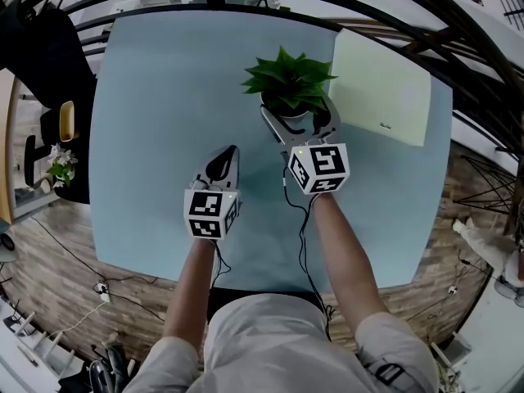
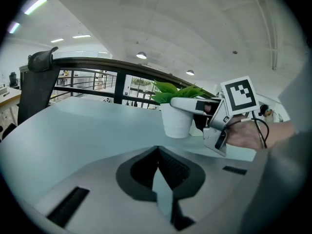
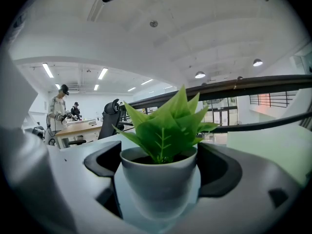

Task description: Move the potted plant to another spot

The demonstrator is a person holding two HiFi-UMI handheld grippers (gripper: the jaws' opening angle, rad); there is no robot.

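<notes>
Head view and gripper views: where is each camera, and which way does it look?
Head view: on the head, looking down at the table; both forearms, left gripper and right gripper show.
Left gripper view: on that gripper, facing the potted plant past its closed jaws; right hand shows.
Right gripper view: on that gripper, facing the potted plant between its jaws.
All share the potted plant.
</notes>
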